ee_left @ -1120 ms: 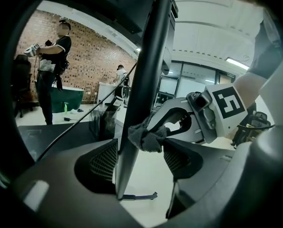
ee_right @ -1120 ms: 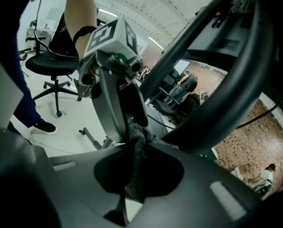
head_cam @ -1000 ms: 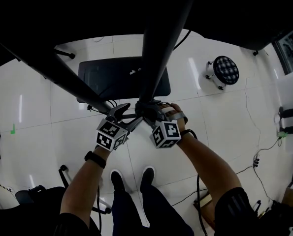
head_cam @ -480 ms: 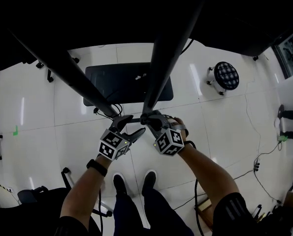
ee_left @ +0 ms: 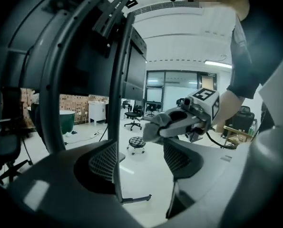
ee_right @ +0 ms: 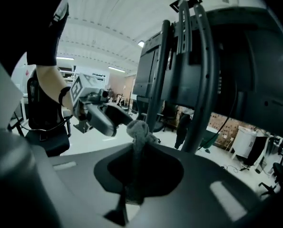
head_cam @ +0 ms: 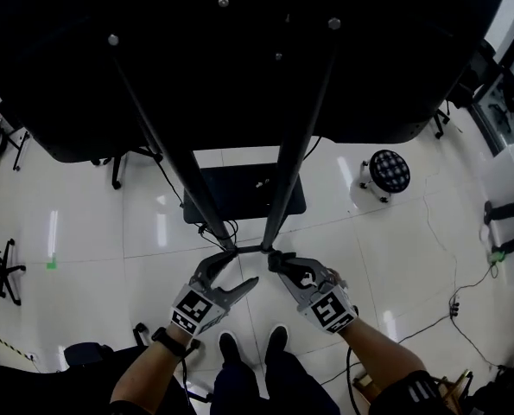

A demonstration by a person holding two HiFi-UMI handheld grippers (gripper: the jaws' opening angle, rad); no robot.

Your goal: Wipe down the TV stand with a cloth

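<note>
R gripper (head_cam: 278,262) pinches cloth (ee_right: 140,129); stand pole (head_cam: 293,145) just ahead, upright. L gripper (head_cam: 239,271) wide open, gripping nothing.

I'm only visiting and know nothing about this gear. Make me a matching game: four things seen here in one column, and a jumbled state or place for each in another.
Things
1. left claw
2. right claw
3. round stool
4. base plate

States or places
a. black rectangle lying flat on the floor
b. shut on a grey cloth
c. jaws wide apart
d. checked top, off to the right

Pairs: 1-c, 2-b, 3-d, 4-a
</note>
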